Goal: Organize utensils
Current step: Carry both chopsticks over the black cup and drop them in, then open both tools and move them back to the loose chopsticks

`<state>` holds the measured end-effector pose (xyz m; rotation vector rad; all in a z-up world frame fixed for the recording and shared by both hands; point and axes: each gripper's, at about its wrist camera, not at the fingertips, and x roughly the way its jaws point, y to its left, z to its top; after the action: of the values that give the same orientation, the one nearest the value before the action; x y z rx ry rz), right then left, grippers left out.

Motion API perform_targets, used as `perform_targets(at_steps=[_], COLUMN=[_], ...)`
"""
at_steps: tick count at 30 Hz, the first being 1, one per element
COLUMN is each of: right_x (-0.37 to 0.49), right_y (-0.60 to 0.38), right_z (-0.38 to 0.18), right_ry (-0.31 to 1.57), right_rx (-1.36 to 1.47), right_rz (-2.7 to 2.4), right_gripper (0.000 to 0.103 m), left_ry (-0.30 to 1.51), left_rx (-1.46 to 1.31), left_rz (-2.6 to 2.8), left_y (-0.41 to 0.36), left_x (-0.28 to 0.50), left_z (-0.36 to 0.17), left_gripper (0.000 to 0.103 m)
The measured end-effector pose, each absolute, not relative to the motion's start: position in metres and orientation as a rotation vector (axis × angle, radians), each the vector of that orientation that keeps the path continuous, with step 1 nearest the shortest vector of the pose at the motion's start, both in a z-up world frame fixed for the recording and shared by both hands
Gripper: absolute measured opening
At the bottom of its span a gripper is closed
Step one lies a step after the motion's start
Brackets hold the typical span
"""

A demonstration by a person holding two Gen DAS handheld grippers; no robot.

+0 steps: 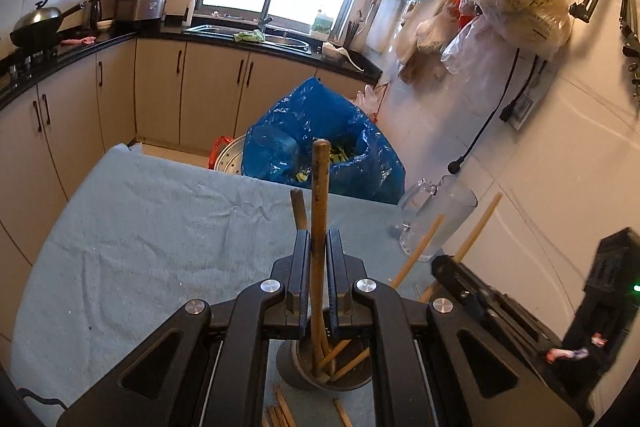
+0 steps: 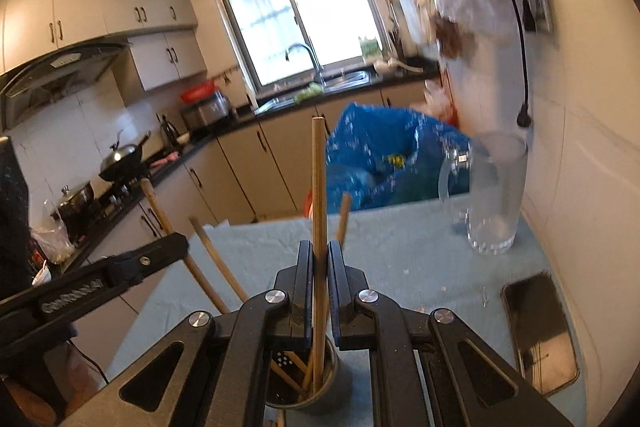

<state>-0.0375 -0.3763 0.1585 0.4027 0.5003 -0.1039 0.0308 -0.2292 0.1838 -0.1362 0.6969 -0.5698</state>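
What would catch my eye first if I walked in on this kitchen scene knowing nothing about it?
Probably the two black grippers, each clamped on an upright wooden chopstick: the left gripper and the right gripper both hold theirs over a metal utensil cup with more chopsticks in it. Behind the grey-blue tablecloth bulges a bright blue trash bag, and a clear glass pitcher stands near the table's far right corner by the wall.

Wooden chopsticks (image 1: pixel 320 227) stand upright in a metal cup (image 1: pixel 320 379)
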Motion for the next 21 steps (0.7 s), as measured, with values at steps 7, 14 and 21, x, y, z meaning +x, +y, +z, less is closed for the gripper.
perform_targets(at_steps=[7, 14, 21], right_x=[-0.038, -0.068, -0.122], right_y=[-0.386, -0.382, -0.366], right_z=[0.15, 0.172, 0.137], right_ry=[0.531, 0.49, 0.612], right_rx=[0.467, 0.449, 0.379], right_rz=[-0.096, -0.097, -0.079], right_gripper=[0.018, 0.035, 0.051], left_ry=[0.639, 0.579, 0.698], left_rx=[-0.127, -0.158, -0.137], left_rz=[-0.562, -0.555, -0.512], left_y=[-0.211, -0.169, -0.132], left_x=[0.006, -0.034, -0.069], left_z=[0.204, 0.226, 0.163], left_gripper=[0.03, 0.04, 0.044])
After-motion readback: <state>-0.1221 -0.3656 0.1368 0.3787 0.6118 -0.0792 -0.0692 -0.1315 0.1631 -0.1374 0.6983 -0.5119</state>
